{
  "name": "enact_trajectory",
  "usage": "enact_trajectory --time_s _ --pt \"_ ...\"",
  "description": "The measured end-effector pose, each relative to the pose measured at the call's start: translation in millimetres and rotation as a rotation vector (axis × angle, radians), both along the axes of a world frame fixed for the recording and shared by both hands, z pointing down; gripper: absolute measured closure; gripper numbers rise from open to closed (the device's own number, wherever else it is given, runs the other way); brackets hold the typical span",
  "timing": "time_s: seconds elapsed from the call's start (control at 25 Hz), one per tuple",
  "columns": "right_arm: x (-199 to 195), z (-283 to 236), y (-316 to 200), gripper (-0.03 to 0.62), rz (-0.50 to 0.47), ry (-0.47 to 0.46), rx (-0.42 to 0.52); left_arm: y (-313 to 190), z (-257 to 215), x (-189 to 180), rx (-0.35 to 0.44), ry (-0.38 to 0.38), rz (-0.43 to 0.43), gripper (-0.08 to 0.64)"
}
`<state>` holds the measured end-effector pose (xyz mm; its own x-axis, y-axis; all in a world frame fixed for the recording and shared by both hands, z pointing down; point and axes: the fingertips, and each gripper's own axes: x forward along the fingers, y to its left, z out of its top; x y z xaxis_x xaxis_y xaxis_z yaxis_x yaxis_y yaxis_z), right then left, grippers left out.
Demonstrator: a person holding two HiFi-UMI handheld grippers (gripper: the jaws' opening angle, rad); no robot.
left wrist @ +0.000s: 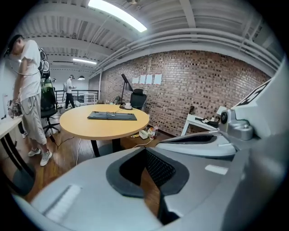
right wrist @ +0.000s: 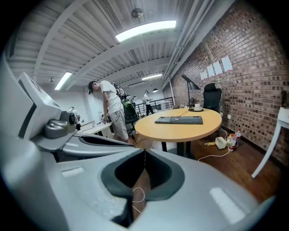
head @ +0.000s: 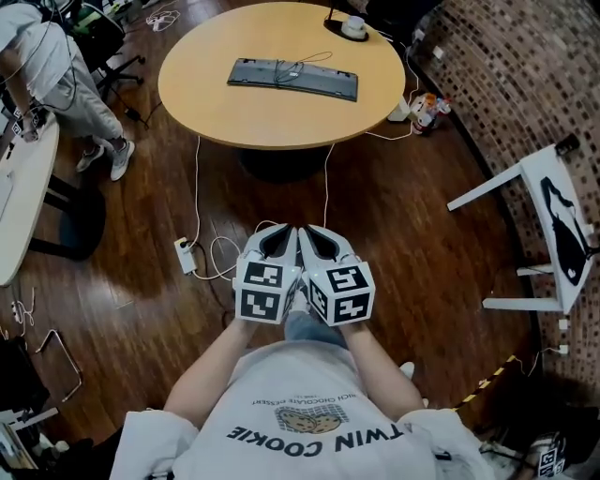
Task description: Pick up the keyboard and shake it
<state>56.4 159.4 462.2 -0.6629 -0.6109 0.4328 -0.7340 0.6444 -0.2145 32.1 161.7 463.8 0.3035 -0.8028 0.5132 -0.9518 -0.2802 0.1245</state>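
Left gripper (head: pixel 274 242) and right gripper (head: pixel 323 242) are closed, empty. Open floor (head: pixel 403 225) reaches the table (head: pixel 281 129) at 12 o'clock, keyboard (head: pixel 292 79) back from its near edge. Shirt (head: pixel 309 427) reads "TWIN COOKIE".

Dark grey keyboard (head: pixel 292 79) – tan round table (head: pixel 234 117); dark wood floor (head: pixel 422 244) – red-brown brick wall (left wrist: pixel 189 85).

A round wooden table (head: pixel 281 117) stands on a dark plank floor (head: pixel 422 234). A white cup (head: pixel 354 26) sits near the table's far edge. A white power strip (head: pixel 185 255) lies on the floor. A white side table (head: pixel 553 220) stands near the brick wall (head: pixel 534 75). A person (head: pixel 56 75) stands at left.
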Motion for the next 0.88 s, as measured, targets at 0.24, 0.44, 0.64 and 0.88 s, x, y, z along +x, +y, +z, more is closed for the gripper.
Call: enact_trajectory --time_s 0.24,0.44,0.64,0.88 --pt "7 -6 -65 0.589 -0.017 -0.027 0.001 -64 -6 5 -0.001 -0.038 -0.022 0.552" --pt "6 -12 -97 0.589 -0.021 -0.037 0.008 -97 -13 4 0.022 -0.056 -0.033 0.552" --pt "5 -14 -124 0.589 -0.016 -0.030 0.016 -125 -16 3 0.033 -0.054 -0.027 0.552" --pt "5 -7 -162 0.589 0.020 -0.008 0.016 -160 -4 4 0.017 -0.032 0.017 0.552"
